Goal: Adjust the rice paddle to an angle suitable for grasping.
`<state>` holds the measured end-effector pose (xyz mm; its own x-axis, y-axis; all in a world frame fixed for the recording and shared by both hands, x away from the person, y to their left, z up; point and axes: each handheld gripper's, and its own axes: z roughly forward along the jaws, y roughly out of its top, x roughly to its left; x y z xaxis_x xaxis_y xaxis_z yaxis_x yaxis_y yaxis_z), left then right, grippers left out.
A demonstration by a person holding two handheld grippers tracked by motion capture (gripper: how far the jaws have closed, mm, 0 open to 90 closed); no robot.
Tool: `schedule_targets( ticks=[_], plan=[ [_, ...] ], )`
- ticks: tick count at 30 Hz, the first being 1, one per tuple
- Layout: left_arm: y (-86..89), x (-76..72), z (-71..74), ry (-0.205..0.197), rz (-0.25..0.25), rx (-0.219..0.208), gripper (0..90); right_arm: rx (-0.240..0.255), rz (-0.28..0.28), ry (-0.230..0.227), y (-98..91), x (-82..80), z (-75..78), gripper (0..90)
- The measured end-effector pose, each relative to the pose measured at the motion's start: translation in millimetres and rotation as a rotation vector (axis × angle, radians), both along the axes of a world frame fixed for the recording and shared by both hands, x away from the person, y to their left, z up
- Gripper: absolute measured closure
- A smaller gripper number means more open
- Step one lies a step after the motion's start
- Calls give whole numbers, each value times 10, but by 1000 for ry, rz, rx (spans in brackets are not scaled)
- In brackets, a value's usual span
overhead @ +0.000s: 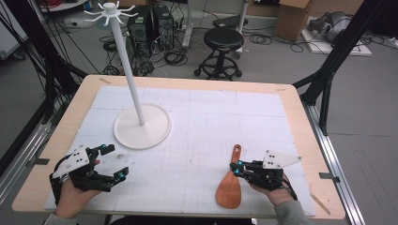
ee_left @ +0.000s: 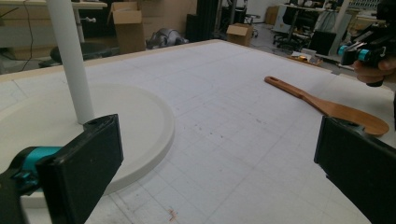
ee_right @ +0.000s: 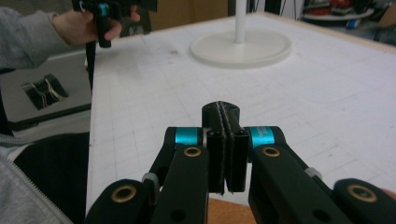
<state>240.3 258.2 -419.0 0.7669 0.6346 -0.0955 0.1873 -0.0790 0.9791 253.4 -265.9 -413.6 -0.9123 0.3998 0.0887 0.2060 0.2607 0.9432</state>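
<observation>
Wooden spatula (overhead: 230, 180) flat on white gridded mat (overhead: 211, 122), near front right, handle pointing away toward table's far edge. Right gripper (overhead: 236, 168) just beside its neck, jaws pressed together, empty. Left gripper (overhead: 114, 162) at front left, jaws spread wide, grasping nothing. White stand (overhead: 141, 124) with round base on mat, left of centre, well apart from spatula.

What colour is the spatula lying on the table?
Reddish-brown wood; the spatula shows best in the high view.
</observation>
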Motion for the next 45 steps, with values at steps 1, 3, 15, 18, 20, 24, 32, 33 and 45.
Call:
schedule_targets(
  ticks=[1,3,15,18,20,24,32,33,45],
  plan=[
    [-1,3,-1,0,-2,3,18,-14,2,13,18,6,-14,888],
    [-4,6,-5,2,-2,8,18,-42,9,33,61,24,-50,888],
    [-11,11,-13,10,-3,20,18,-140,61,101,340,14,-225,887],
    [-16,12,-16,10,-5,21,18,-161,66,131,390,26,-254,888],
    [-17,12,-16,11,-5,21,18,-182,79,140,424,29,-270,888],
    [-18,17,-20,12,-4,27,18,-204,92,148,448,35,-281,889],
    [-22,19,-24,17,-4,30,17,-249,75,155,488,59,-307,888],
    [-22,19,-24,17,-4,30,17,-249,75,155,488,59,-307,888],
    [15,12,-5,12,14,4,18,-341,88,177,504,71,-357,889]
  ],
)
